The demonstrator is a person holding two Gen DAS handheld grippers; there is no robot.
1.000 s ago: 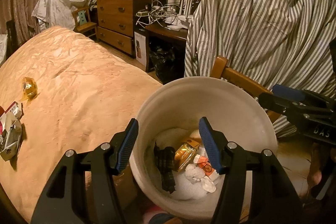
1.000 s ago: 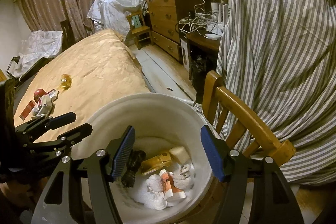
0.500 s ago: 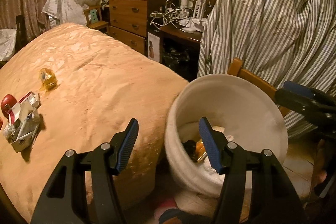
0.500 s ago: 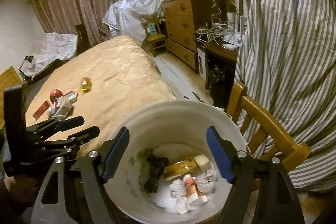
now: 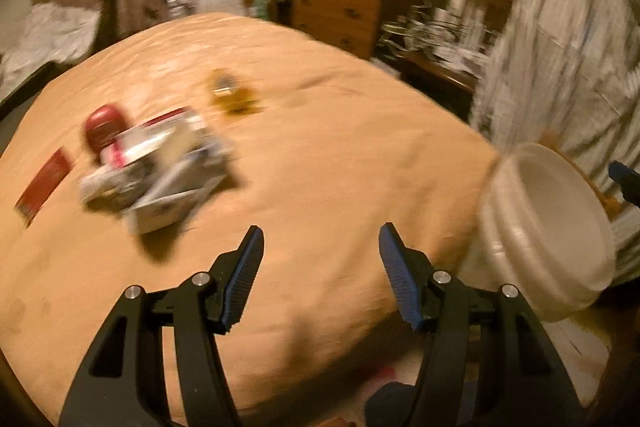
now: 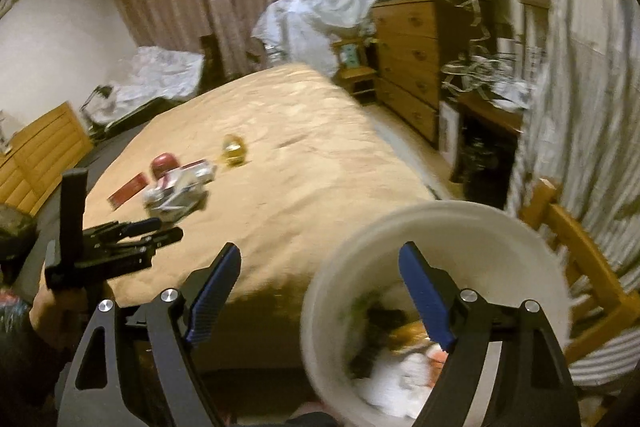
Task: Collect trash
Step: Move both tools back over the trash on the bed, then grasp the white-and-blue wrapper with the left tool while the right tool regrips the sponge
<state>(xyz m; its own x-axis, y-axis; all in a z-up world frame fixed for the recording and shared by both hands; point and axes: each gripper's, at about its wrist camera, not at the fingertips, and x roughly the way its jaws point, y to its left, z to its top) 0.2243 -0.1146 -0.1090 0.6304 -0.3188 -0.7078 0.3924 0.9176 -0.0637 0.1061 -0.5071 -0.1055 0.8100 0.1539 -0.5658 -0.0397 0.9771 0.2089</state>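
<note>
Step in hand, as I judge it: between pickups. Left tool is released, jaws wide apart and nothing between them, over the near edge of the bed. Right tool is also released and empty, over the bed edge and the bin.

Bin: white, round, just off the bed's right corner, beside a wooden chair. It holds some trash, pale crumpled bits, a dark item and something gold; motion blur hides the detail.

Trash left on the bed, all well ahead and to the left of the left tool:
- crushed carton, white and grey, nearest
- red can, touching or just behind the carton
- flat red packet, farthest left
- amber wrapper, apart, farther back

Both views are smeared, so the carton may be two pieces rather than one; I cannot tell.

Next move, my judgement: send the left tool forward and left to the carton, bring the jaws down on either side of it, and close. The crushed card will likely give under pressure, so a firm grip on the bulk is wanted. Then carry it right to the bin.
</note>
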